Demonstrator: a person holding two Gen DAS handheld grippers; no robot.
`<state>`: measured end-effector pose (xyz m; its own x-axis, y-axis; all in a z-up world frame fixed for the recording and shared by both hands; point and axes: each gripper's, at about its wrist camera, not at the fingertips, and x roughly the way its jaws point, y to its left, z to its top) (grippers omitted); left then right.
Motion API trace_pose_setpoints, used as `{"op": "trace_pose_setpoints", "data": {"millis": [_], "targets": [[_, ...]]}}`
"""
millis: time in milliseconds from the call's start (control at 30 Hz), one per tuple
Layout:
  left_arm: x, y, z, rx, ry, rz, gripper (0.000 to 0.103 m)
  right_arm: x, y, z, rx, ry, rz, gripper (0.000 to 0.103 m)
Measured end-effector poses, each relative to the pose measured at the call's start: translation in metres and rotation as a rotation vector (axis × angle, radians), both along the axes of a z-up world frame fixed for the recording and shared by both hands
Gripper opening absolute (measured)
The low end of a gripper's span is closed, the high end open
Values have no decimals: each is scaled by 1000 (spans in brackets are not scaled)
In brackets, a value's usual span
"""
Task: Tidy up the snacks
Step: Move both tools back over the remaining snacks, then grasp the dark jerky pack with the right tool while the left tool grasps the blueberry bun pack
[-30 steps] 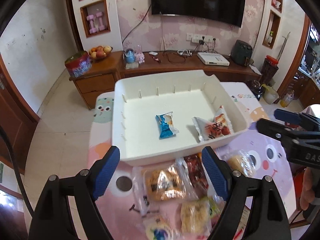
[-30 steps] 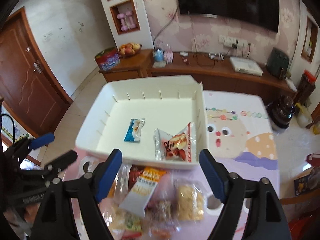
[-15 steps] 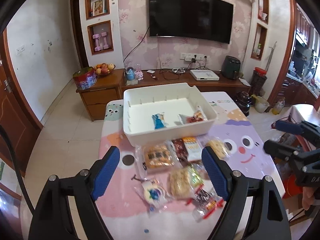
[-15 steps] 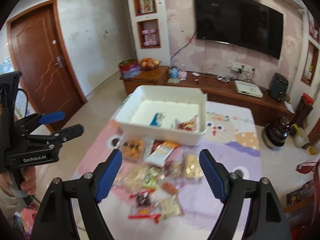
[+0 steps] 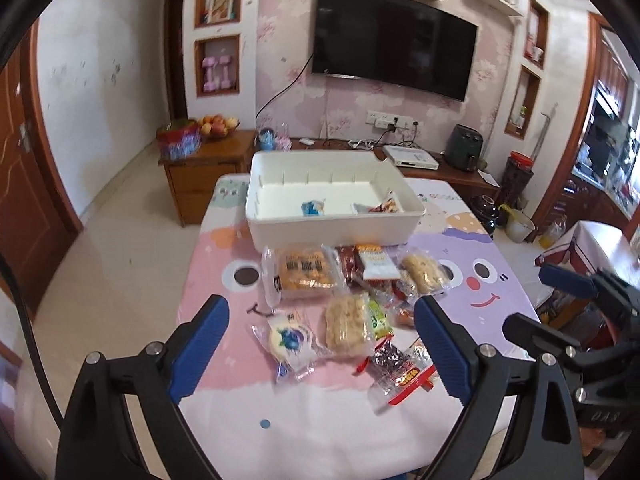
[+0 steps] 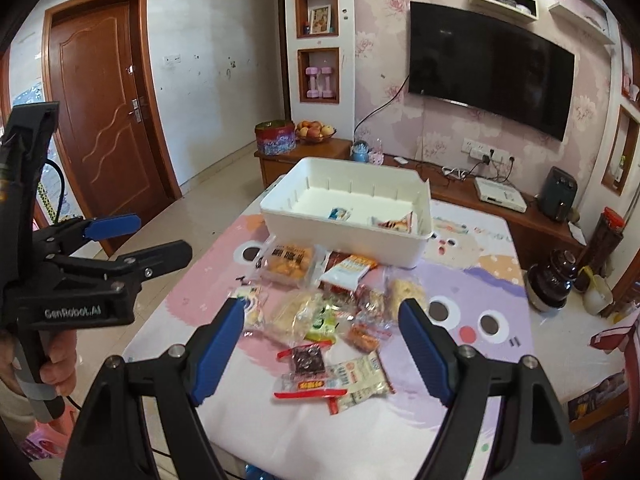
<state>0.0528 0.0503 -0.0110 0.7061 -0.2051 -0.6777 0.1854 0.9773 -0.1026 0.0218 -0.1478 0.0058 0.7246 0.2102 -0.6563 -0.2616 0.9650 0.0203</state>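
Left gripper point(image 5: 320, 344) at the bottom of the left wrist view: fingers point(image 5: 200, 348) spread wide, jaws just been opening further, gripping nothing; loose packets on the tabletop point(image 5: 320, 420) show in the gap but no pad touches them. Right gripper point(image 6: 320, 344) at the bottom of its own view: fingers point(image 6: 218, 350) likewise released, empty. Snack pile point(image 5: 352, 300) lies mid-frame on the cartoon-print tabletop, just in front of the white bin point(image 5: 332, 228), which sits at frame centre toward the far end. Inside the bin: a blue packet point(image 5: 313, 207) near the middle of the floor, a red-and-white packet point(image 5: 384, 206) toward its right wall. In the right wrist view the other gripper appears at left edge, held in a hand point(image 6: 52, 364).
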Motion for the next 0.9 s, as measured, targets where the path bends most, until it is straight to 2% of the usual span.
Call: {"op": "trace_pose_setpoints", "data": {"millis": [333, 600, 733, 900], "targets": [[26, 9, -80, 31, 166, 91, 93, 28, 0, -69, 43, 158, -17, 80], [53, 10, -142, 62, 304, 115, 93, 47, 1, -131, 29, 297, -9, 78], [71, 12, -160, 36, 361, 123, 93, 59, 8, -152, -1, 339, 23, 74], [95, 14, -173, -19, 410, 145, 93, 70, 25, -165, -40, 355, 79, 72]]}}
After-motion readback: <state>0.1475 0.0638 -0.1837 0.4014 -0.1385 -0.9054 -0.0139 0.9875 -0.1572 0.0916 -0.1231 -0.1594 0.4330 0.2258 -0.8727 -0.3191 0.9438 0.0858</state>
